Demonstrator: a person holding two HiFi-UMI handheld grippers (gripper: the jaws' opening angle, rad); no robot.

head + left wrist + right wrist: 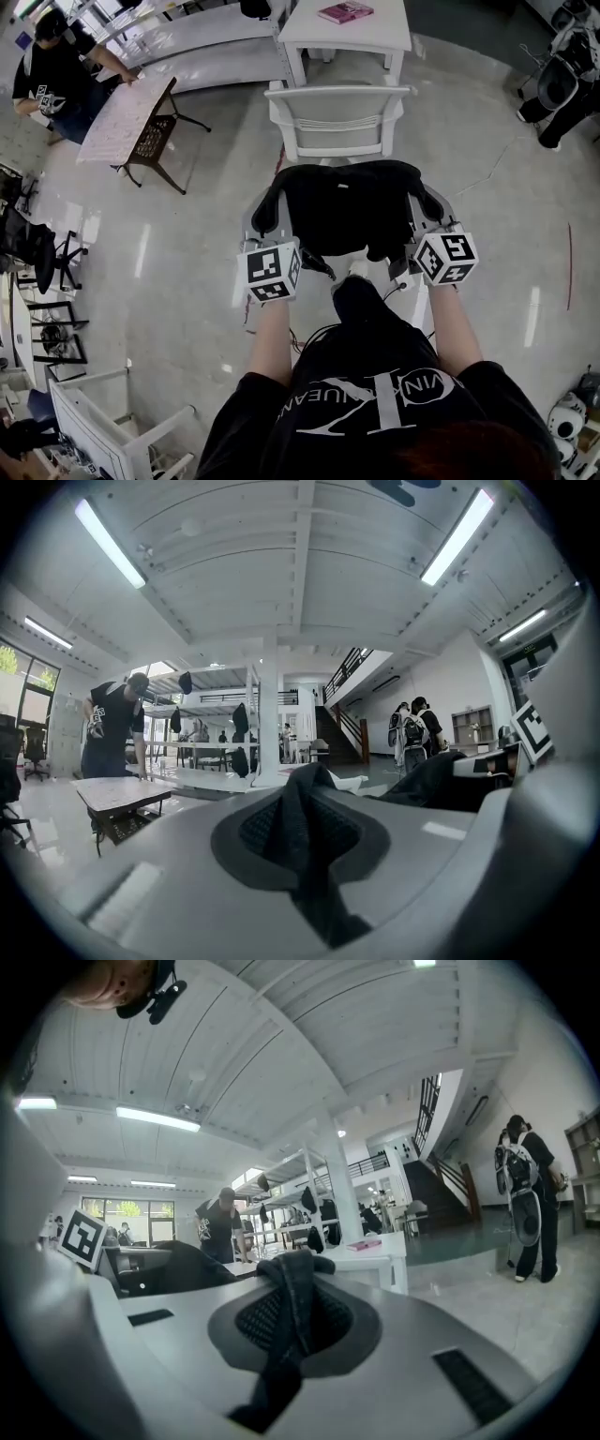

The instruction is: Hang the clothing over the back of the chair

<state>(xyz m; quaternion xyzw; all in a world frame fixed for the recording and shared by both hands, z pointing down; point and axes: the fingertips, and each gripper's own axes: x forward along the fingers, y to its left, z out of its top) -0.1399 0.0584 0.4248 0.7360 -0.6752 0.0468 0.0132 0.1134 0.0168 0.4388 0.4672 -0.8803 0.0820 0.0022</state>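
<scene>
Our left tool [300, 832]: jaws pinched narrow on bunched fold of black clothing [342, 206]. Our right tool [291, 1321]: jaws nearly together, gripping other corner, fabric ridge standing up between ribbed dark pads [255, 1321]. We see clothing spread between 2 tools, soft, matte, sagging, held just short of white chair [337, 117] with slatted back. Glossy pale floor [187, 253] beneath.

Premises present as a large open-plan lab or workshop hall: polished floor [187, 262], scattered white tables [375, 36], ceiling strip lights [110, 544], mezzanine staircase [342, 728].
</scene>
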